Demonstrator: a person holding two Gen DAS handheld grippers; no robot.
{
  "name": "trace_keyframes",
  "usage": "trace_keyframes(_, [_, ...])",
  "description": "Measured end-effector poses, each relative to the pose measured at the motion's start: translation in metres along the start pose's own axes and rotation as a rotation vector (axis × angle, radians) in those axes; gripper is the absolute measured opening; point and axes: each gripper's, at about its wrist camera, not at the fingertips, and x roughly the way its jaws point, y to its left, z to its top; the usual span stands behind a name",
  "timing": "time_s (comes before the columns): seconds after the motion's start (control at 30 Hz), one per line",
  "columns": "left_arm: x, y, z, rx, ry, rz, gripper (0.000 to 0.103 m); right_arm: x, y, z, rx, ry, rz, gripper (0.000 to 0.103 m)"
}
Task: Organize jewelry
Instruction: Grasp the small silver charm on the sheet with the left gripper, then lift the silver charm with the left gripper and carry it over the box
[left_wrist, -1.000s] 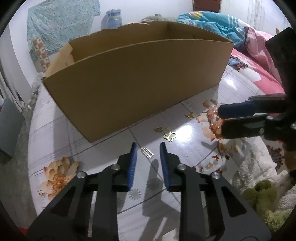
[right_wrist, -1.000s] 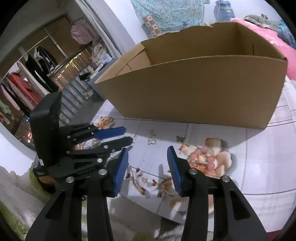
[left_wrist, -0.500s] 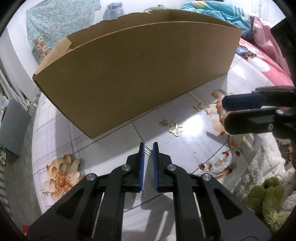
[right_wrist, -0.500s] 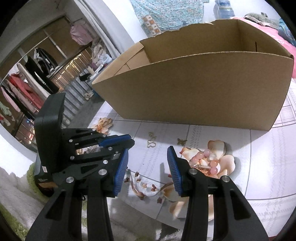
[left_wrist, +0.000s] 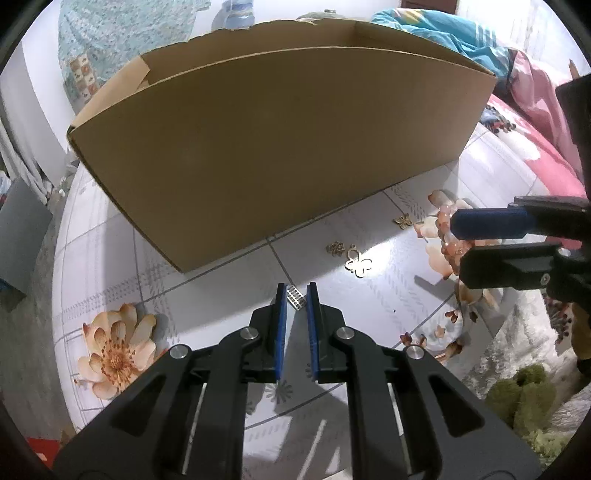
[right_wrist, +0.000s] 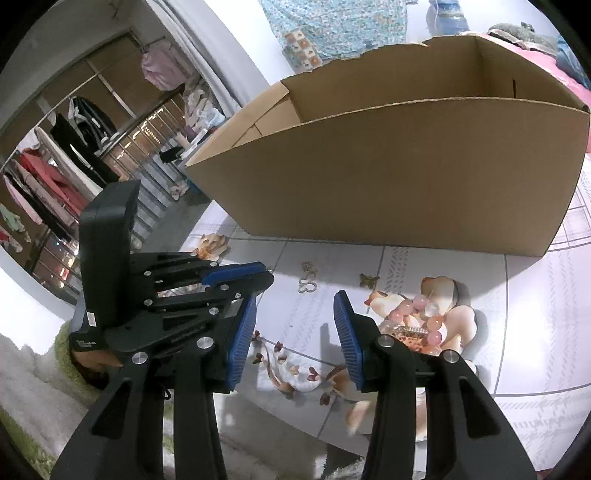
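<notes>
My left gripper (left_wrist: 295, 295) points down at the floral table, its blue pads nearly together and pinching a small silver rectangular charm (left_wrist: 296, 296) at their tips. In the right wrist view the left gripper (right_wrist: 269, 276) sits at the left, narrow. A gold clover pendant (left_wrist: 357, 265), a small gold flower charm (left_wrist: 335, 248) and a gold butterfly charm (left_wrist: 403, 220) lie on the cloth. My right gripper (right_wrist: 295, 332) stands open with nothing between its fingers. A pink bead bracelet (right_wrist: 417, 317) lies just right of its right finger. An open cardboard box (left_wrist: 280, 147) stands behind the jewelry.
The round table (left_wrist: 110, 266) has a glossy flower-print cover and its edge curves close at left and front. A green plush thing (left_wrist: 524, 395) and white fluffy fabric lie past the front right edge. Bedding (left_wrist: 535, 122) is at the back right.
The left jaws have closed from wide apart to a narrow gap around the silver charm. The right gripper has stayed where it was, still open.
</notes>
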Motion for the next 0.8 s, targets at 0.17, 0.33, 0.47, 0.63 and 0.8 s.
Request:
trace_keyframes(0.17, [0.001, -0.002, 0.001, 0.011, -0.011, -0.001, 0.004, -0.001, 0.0, -0.003, 0.007, -0.004, -0.004, 0.043])
trace_keyframes(0.33, [0.0, -0.003, -0.002, 0.008, -0.029, -0.005, 0.004, -0.003, 0.0, -0.002, 0.009, -0.008, -0.008, 0.043])
trace_keyframes(0.47, [-0.005, 0.001, -0.007, -0.01, -0.041, -0.011, 0.004, -0.003, -0.002, -0.001, 0.008, -0.011, -0.013, 0.043])
trace_keyframes(0.63, [-0.014, 0.012, -0.01, -0.047, -0.067, 0.003, 0.004, 0.008, 0.009, 0.005, -0.061, -0.011, -0.053, 0.041])
trace_keyframes(0.8, [-0.02, 0.023, -0.014, -0.071, -0.092, 0.015, 0.004, 0.031, 0.022, 0.014, -0.142, 0.014, -0.101, 0.028])
